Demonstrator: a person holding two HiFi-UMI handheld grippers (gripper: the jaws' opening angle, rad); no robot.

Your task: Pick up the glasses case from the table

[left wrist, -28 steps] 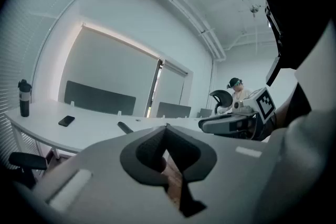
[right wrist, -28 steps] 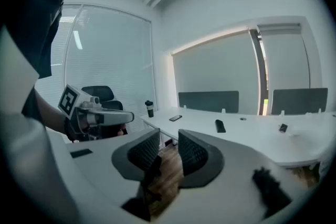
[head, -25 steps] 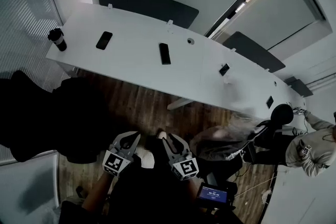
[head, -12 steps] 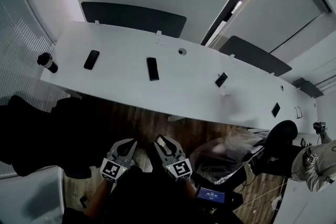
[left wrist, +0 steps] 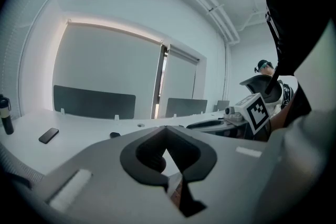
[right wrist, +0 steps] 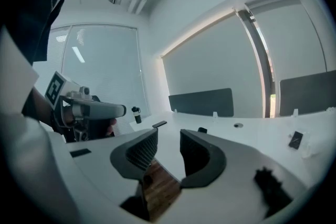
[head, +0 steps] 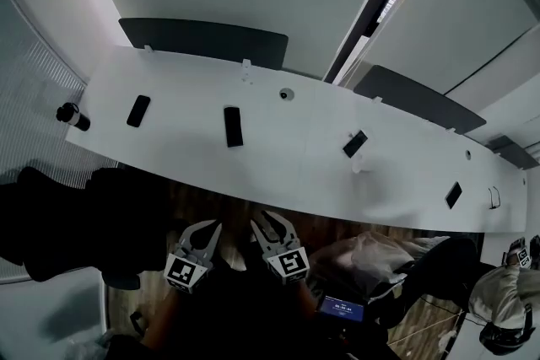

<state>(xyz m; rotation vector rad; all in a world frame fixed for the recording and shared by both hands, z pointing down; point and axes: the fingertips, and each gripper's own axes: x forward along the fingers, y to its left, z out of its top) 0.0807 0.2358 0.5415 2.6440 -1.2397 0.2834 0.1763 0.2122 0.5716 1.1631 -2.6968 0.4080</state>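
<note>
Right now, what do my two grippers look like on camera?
The left gripper and right gripper match: pale grey bodies with black fingers, ribbed on the inner faces. Each carries a cube printed with black-and-white square markers.

They're on the move! The left gripper point(head: 209, 226) and the right gripper point(head: 266, 222) have closed in on the table point(head: 295, 173). A second ago a broad stretch of wood floor point(head: 202, 200) lay between their tips and the table's near edge; now only a thin strip is left. The head view has swung along with them. The table has dropped lower and spread across the middle of the frame, and more of its right end shows. The bottle point(head: 72, 115) at the left end has slid closer to the frame's left edge, and the person point(head: 506, 299) on the right has sunk into the bottom right corner.
</note>
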